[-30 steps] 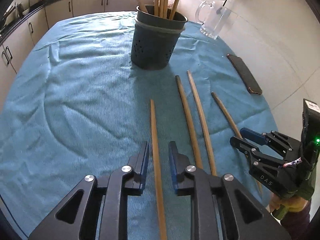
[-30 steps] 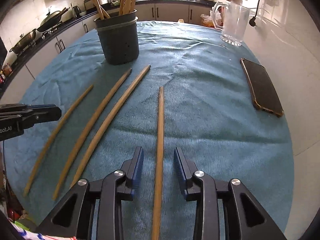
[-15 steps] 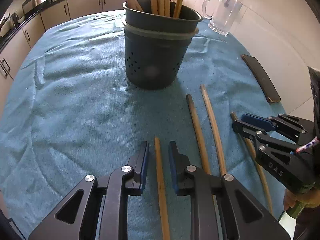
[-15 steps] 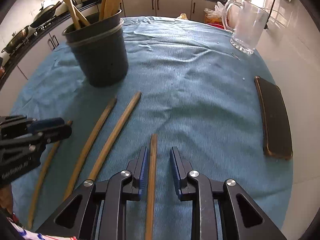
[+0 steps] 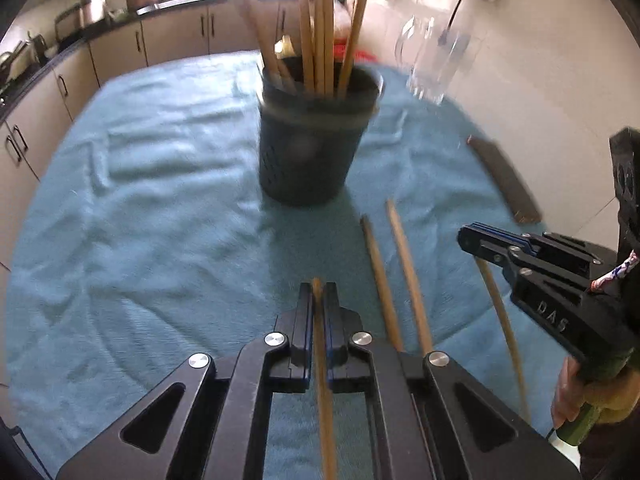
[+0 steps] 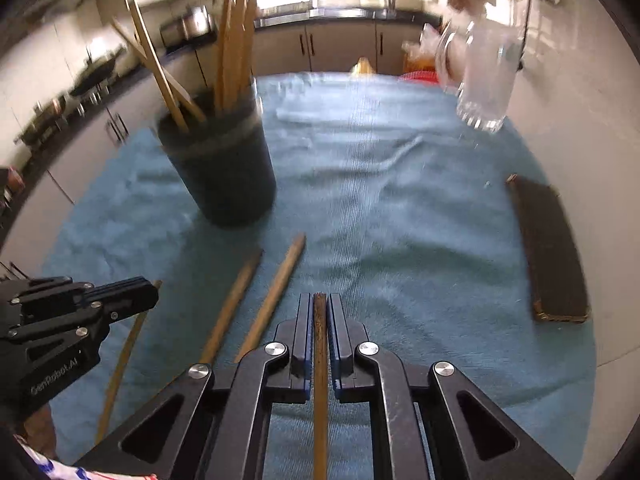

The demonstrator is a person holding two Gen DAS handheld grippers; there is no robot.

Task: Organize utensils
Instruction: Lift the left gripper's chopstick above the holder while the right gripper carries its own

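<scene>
On blue cloth (image 6: 400, 200), each tool, left (image 5: 318, 292) seemingly marked "GenRobot.AI", right (image 6: 319, 300) "DAS", clamps a wooden stick.

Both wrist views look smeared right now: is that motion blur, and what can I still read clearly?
Left wrist view: holder and glass mug smeared, window blown out; left gripper sharp, shut on a stick.
Right wrist view: same smear on the holder and mug, phone soft; right gripper crisp, shut on another stick.
Fisheye bends the cloth edges.

Tan wooden sticks (image 5: 408, 268) lie on a teal ribbed cloth (image 5: 160, 208) beside a dark grey perforated holder (image 5: 312, 148).
</scene>
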